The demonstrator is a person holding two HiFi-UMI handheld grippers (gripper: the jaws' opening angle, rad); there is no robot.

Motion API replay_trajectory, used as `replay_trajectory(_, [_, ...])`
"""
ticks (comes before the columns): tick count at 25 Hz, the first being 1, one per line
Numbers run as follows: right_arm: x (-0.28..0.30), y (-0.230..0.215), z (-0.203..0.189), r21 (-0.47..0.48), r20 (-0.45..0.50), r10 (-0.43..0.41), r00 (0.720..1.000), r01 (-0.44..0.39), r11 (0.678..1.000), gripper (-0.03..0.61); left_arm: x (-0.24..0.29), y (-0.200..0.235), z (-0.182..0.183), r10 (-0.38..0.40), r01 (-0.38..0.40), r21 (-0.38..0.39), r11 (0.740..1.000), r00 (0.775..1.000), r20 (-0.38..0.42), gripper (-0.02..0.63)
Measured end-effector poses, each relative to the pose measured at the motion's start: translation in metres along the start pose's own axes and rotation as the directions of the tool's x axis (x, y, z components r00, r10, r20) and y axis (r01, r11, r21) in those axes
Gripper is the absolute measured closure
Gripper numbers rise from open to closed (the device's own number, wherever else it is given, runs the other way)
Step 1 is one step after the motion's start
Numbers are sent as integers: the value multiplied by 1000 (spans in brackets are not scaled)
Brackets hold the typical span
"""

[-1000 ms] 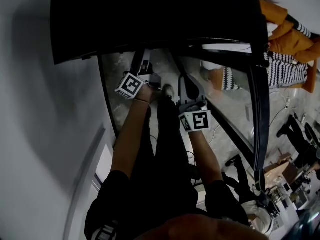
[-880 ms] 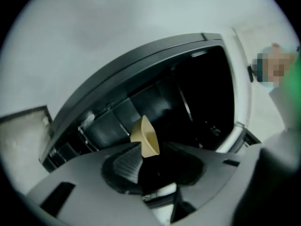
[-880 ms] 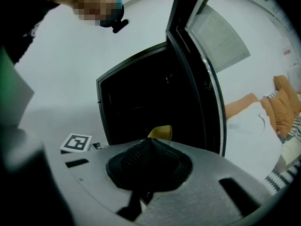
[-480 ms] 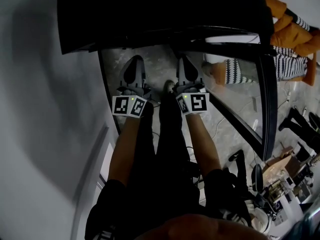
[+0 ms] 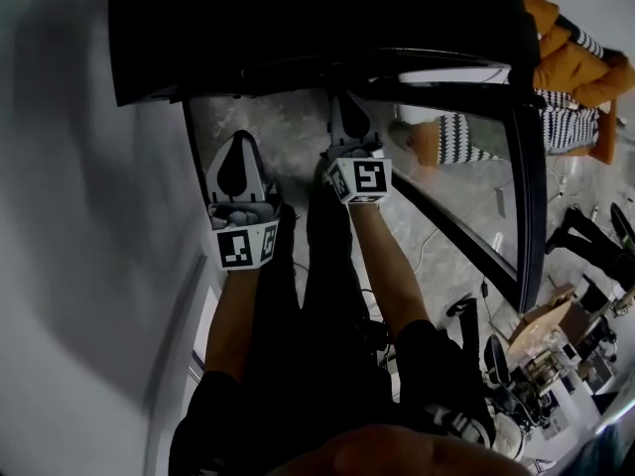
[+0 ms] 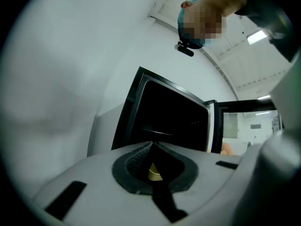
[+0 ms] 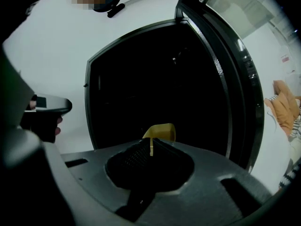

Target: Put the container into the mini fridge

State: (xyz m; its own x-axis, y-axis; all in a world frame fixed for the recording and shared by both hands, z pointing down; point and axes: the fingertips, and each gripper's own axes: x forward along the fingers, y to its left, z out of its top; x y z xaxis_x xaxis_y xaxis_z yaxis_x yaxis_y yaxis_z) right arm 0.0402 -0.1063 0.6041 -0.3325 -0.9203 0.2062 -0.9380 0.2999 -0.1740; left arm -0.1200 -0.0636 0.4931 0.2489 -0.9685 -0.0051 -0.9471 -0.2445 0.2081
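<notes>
The black mini fridge [image 5: 298, 18] stands open, its dark inside [image 7: 155, 88] straight ahead of both grippers and its glass door [image 5: 521, 167] swung out to the right. My right gripper [image 5: 342, 105] is at the fridge's mouth. Its jaws [image 7: 150, 142] are shut on a thin yellow edge of the container [image 7: 161, 131], and the rest of the container is hidden behind them. My left gripper [image 5: 238, 142] hangs lower left, short of the fridge [image 6: 169, 121]. Its jaws [image 6: 151, 147] have just been closing and now meet with nothing held.
A white wall [image 5: 79, 216] runs along the left of the fridge. Orange and striped clothing [image 5: 571, 58] lies at the right behind the door. Boxes and stands [image 5: 556, 355] crowd the floor at the lower right. The person's legs are below the grippers.
The left gripper has drawn back from the fridge's lower edge toward the person, rolled over and shut. The right gripper has moved forward to the fridge opening.
</notes>
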Motion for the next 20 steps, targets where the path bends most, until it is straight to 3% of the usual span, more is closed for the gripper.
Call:
replay_trajectory(4, [22,-4,-10,-3,-17,-8,1000,8,1000,543,-4,-4,4,-5,5,23,1000,1000,18,609])
replay_trajectory(12, [57,-11,-34,5,-87,-38,996,39,999,529,-8,0,8,7,-7,16,1000,1000,6,609])
replay_trajectory(20, [85,-16,-41,-8,-93,-50,994,49,999,523,-7,7,6,22,-22,1,1000,1000,7,609])
